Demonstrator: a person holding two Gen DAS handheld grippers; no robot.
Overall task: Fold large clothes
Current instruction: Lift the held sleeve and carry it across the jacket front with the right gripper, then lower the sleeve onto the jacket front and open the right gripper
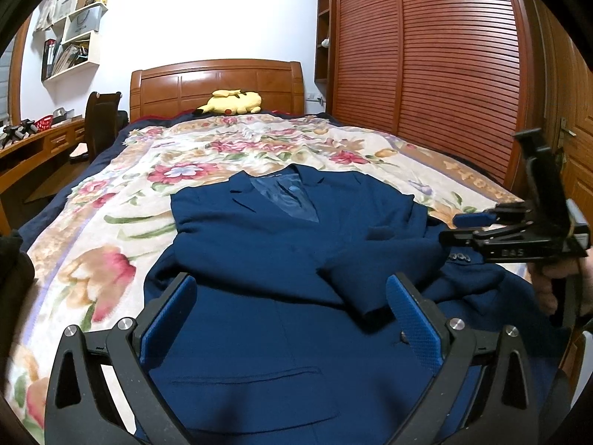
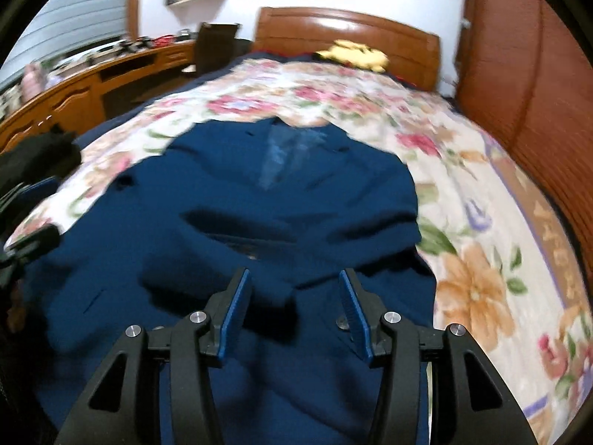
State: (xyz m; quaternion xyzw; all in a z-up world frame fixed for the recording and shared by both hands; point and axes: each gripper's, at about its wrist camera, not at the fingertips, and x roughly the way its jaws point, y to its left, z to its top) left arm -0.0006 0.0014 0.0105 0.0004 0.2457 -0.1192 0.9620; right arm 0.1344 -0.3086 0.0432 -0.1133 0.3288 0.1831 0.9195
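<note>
Navy suit jacket (image 1: 281, 244) lies face up on a floral blanket (image 1: 111, 244) that covers the bed, its hem toward both cameras and its collar toward the headboard. Nearest in the left wrist view, the left gripper (image 1: 292, 319) hangs just above the jacket's lower front, jaws spread wide, with only flat cloth showing between the blue pads (image 1: 166, 326). A sleeve (image 1: 355, 282) is folded across the chest, its cuff ending near that gripper's right-hand pad. A welt pocket (image 1: 244, 374) shows on the panel below. In the right wrist view, which is blurred, the right gripper (image 2: 292, 307) is over the same folded sleeve (image 2: 222, 282); its jaws stand partly apart and pinch nothing, the cuff lying just under the gap. The left wrist view shows the right gripper (image 1: 454, 228) from the side at the jacket's right edge, a hand (image 1: 552, 285) on its handle. Further up, the lapels open on a lighter blue lining (image 1: 285, 196). Beyond the collar the blanket runs on to a yellow plush toy (image 1: 231, 102) resting against the wooden headboard (image 1: 218, 81). A louvred wooden wardrobe (image 1: 444, 55) stands along the right side of the bed; a wooden desk (image 1: 37, 148), a dark chair (image 1: 102, 118) and white wall shelves (image 1: 74, 44) are on the left.
</note>
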